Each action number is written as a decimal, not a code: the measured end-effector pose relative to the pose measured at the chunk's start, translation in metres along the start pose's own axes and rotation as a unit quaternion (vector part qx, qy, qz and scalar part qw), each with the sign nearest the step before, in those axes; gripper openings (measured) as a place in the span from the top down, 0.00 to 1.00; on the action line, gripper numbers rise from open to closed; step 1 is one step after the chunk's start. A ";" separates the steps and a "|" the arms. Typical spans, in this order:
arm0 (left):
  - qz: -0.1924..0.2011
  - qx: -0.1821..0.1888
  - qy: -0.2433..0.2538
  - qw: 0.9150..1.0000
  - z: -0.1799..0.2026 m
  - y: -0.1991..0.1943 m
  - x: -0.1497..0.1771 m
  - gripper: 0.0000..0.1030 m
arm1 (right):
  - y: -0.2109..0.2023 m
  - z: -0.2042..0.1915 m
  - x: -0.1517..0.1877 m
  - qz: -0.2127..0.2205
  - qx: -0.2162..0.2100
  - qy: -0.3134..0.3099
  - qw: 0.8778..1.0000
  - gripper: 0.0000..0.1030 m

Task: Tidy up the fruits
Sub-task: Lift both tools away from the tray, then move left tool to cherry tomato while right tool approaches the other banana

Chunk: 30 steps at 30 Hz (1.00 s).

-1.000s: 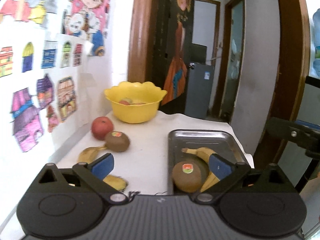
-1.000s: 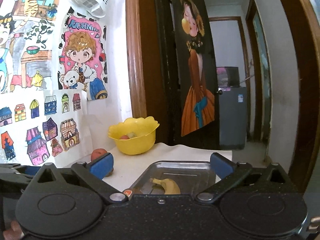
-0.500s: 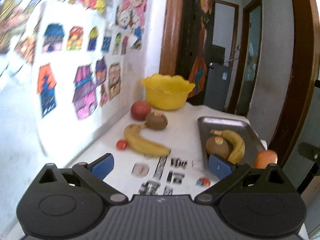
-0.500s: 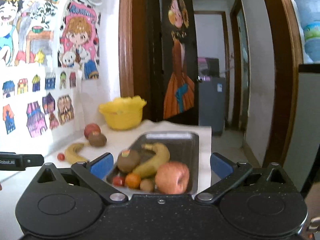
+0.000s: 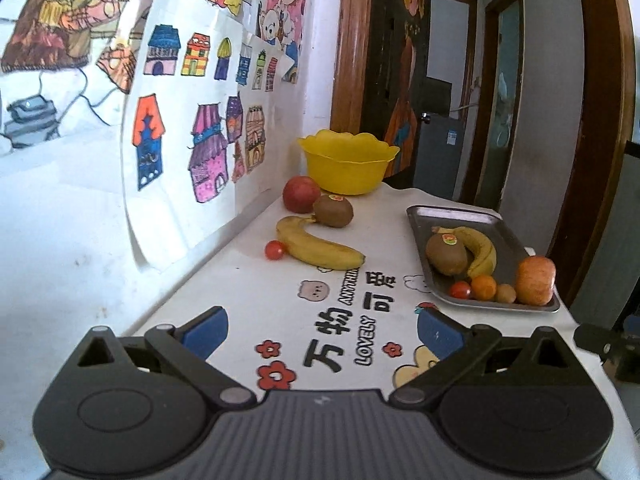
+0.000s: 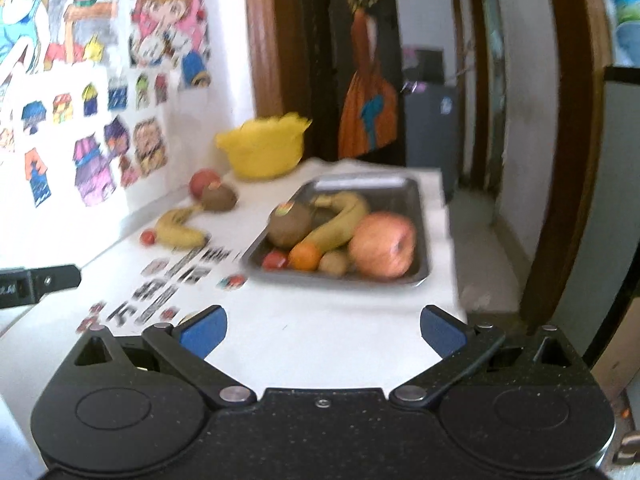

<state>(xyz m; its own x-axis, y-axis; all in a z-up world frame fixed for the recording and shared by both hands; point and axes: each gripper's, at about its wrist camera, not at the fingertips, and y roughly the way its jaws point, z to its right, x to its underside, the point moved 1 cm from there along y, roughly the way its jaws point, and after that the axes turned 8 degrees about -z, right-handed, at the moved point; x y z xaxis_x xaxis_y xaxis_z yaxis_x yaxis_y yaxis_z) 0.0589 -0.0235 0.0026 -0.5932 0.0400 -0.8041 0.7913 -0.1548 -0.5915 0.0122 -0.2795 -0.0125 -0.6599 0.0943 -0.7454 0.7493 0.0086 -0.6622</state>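
Note:
A metal tray (image 5: 448, 213) (image 6: 416, 272) on the white table holds a kiwi (image 5: 446, 255), a banana (image 5: 482, 250), an apple (image 5: 535, 280), an orange (image 5: 483, 287) and a cherry tomato (image 5: 460, 290). Loose on the table by the wall lie a banana (image 5: 320, 246), a kiwi (image 5: 333, 210), a red apple (image 5: 301, 194) and a cherry tomato (image 5: 274, 249). A yellow bowl (image 5: 347, 162) stands at the back. My left gripper (image 5: 322, 330) is open and empty, well short of the fruit. My right gripper (image 6: 323, 326) is open and empty too, in front of the tray.
The left wall is covered with coloured drawings (image 5: 192, 92). Behind the table stand a wooden door frame (image 5: 352, 40) and an open doorway. The table's right edge runs just past the tray. Printed text and stickers mark the tablecloth (image 5: 348, 320).
Both grippers have pulled back from the tray and bowl. More of the table and all the fruit have come into view; the fruit has not moved.

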 end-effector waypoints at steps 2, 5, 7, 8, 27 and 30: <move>-0.004 -0.014 0.009 1.000 -0.003 -0.001 0.000 0.01 | 0.002 -0.008 0.001 -0.015 -0.010 -0.010 1.000 0.01; -0.014 -0.029 0.014 0.999 -0.012 -0.002 0.000 0.01 | 0.002 -0.019 0.001 -0.020 -0.019 -0.024 0.999 0.01; -0.020 -0.037 0.015 0.999 -0.019 -0.002 -0.001 0.01 | 0.002 -0.025 -0.001 -0.024 -0.027 -0.031 0.999 0.01; -0.022 -0.042 0.017 0.999 -0.021 -0.002 -0.001 0.01 | 0.002 -0.028 -0.004 -0.025 -0.030 -0.036 0.999 0.01; 0.010 -0.077 0.048 0.996 -0.029 0.014 -0.059 0.01 | -0.021 -0.081 -0.158 0.058 -0.177 -0.138 0.973 0.01; 0.021 -0.081 0.059 0.995 -0.027 0.021 -0.074 0.01 | -0.020 -0.085 -0.191 0.090 -0.194 -0.165 0.963 0.01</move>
<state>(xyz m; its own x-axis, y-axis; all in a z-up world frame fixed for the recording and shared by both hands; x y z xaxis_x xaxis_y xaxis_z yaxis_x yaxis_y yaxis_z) 0.1236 -0.0029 0.0479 -0.5458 0.1545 -0.8236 0.8337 0.0015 -0.5522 0.1283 -0.2129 0.1493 -0.4511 -0.1924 -0.8715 0.7753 0.3993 -0.4894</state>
